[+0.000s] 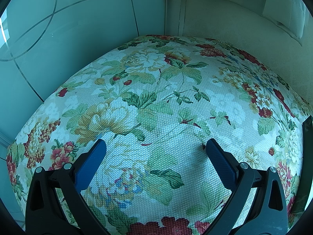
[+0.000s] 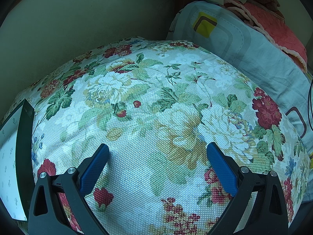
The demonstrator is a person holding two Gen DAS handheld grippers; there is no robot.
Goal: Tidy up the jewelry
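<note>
Beside right hand-held gripper (image 2: pixel 157 148), possibly jewelry box (image 2: pixel 23 137).

Floral cover (image 1: pixel 156 101): woven cloth, coarse waffle-like texture, matt; left gripper (image 1: pixel 156 145) and right gripper (image 2: pixel 157 148) both have matt black plastic arms, blue fine-ribbed pads (image 1: pixel 92 162), shiny metal pivot pins (image 1: pixel 67 165). Far left in the left view, wall tiles (image 1: pixel 78 19) are smooth and glossy with reflections; far right in the right view, pillow (image 2: pixel 244 45) is soft matt cloth; box (image 2: pixel 11 156) at left edge looks smooth card with dark rim.
</note>
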